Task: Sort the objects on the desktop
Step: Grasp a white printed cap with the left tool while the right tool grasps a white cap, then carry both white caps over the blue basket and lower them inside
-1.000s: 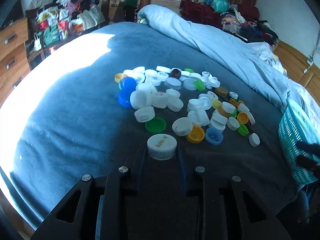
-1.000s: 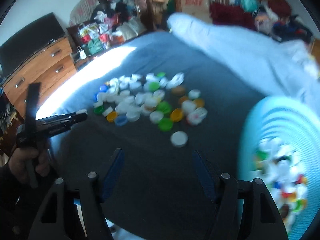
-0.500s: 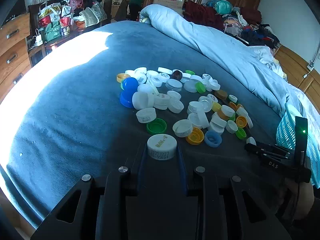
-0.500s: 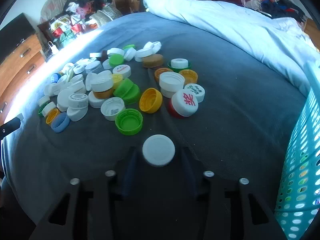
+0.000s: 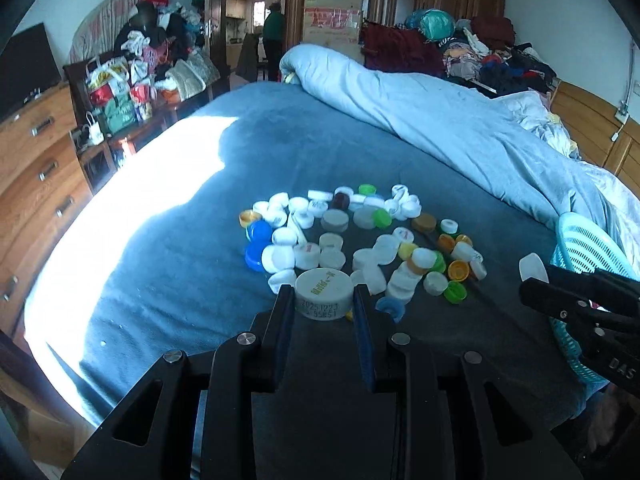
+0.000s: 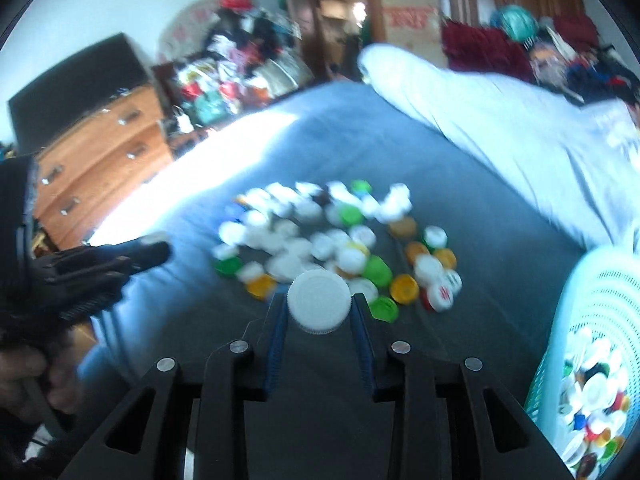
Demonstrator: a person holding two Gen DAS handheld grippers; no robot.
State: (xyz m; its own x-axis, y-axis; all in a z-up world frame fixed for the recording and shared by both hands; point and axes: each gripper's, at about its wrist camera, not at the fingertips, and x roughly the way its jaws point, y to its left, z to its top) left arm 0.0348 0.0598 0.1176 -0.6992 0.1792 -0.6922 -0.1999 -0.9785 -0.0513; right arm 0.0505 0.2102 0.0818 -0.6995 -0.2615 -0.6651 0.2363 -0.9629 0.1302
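Note:
Several bottle caps (image 5: 360, 232) in white, green, yellow and blue lie scattered on a blue-grey bed cover (image 5: 168, 264). My left gripper (image 5: 323, 300) is shut on a white cap with printed digits (image 5: 323, 293), held above the cover. My right gripper (image 6: 319, 306) is shut on a plain white ribbed cap (image 6: 319, 298), also lifted off the pile (image 6: 336, 236). A turquoise mesh basket (image 6: 600, 320) with several caps inside stands at the right. The right gripper also shows at the right edge of the left wrist view, its cap (image 5: 533, 267) at the tips.
A rolled pale blue duvet (image 5: 440, 120) lies across the far side of the bed. A wooden dresser (image 5: 28, 168) stands left of the bed, with bags and clothes piled behind. A person's hand (image 6: 28, 368) holds the left gripper's handle at the left edge.
Both grippers rose off the bed cover with a cap in each. The right gripper went from open and empty to shut on the plain white cap.

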